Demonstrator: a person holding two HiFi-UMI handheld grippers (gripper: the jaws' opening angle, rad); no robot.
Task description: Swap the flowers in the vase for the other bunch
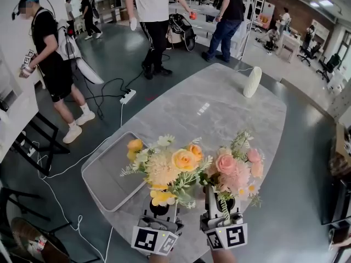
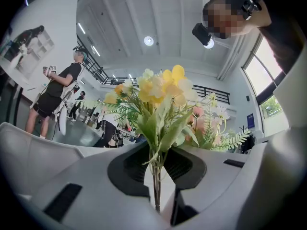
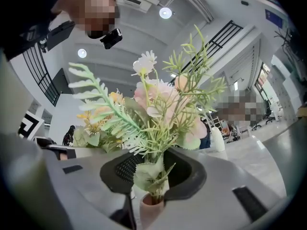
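My left gripper (image 1: pixel 160 204) is shut on the thin green stems of the yellow and orange bunch (image 1: pixel 170 166), which stands upright above it near the table's front edge. In the left gripper view the stems (image 2: pixel 156 176) run down between the jaws. The pink bunch (image 1: pixel 233 166) rises just right of it, over my right gripper (image 1: pixel 219 201). In the right gripper view its stems sit in a pinkish vase mouth (image 3: pixel 152 206) between the jaws, with a slit of light beside the left finger (image 3: pixel 125 210). The two bunches touch. The vase body is hidden.
A grey tray (image 1: pixel 107 171) lies on the marble table (image 1: pixel 219 108) to the left of the flowers. A white ribbed oval object (image 1: pixel 252 81) stands at the far end. Several people stand on the floor beyond, with cables and a power strip (image 1: pixel 129 96).
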